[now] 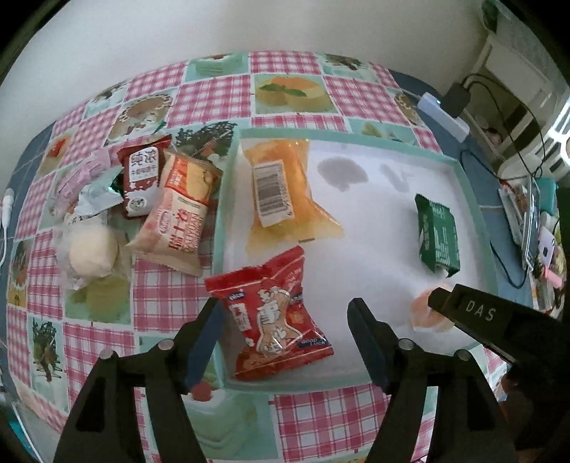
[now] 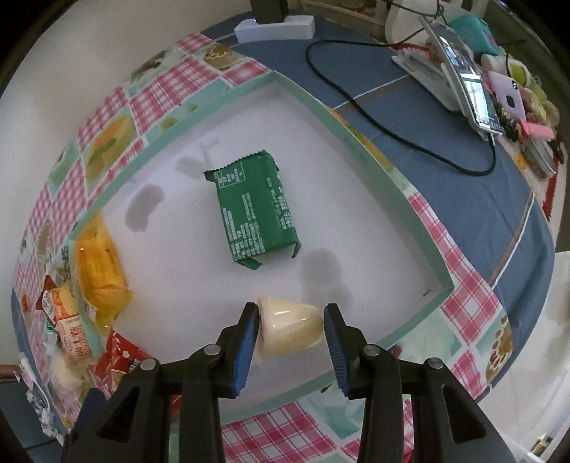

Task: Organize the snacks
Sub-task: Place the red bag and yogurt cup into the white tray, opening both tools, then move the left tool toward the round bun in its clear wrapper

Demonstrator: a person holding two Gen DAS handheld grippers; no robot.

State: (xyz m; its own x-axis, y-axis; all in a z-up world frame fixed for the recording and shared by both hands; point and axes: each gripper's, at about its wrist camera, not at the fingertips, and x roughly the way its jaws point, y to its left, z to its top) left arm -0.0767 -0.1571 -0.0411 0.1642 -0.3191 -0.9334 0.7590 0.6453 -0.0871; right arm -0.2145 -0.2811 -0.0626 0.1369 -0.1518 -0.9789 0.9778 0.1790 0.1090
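Observation:
A shallow white tray with a mint rim [image 1: 228,185] [image 2: 388,178] lies on the checked tablecloth. In it are an orange jelly pack [image 1: 281,192] [image 2: 99,267], a green packet [image 1: 438,235] [image 2: 256,210], a red snack bag [image 1: 278,317] [image 2: 121,359] and a cream jelly cup [image 2: 288,329] [image 1: 424,313]. My left gripper [image 1: 285,317] is open, its fingers on either side of the red bag, apart from it. My right gripper [image 2: 290,320] has its pads against both sides of the jelly cup on the tray floor.
Left of the tray lies a pile of snacks: a beige-red packet [image 1: 178,217], a dark red packet [image 1: 142,181], a pale round bun [image 1: 92,253] and a pink wrapper [image 1: 82,174]. A power strip [image 2: 274,26], a black cable [image 2: 392,124] and a phone on a stand [image 2: 459,78] sit beyond the tray.

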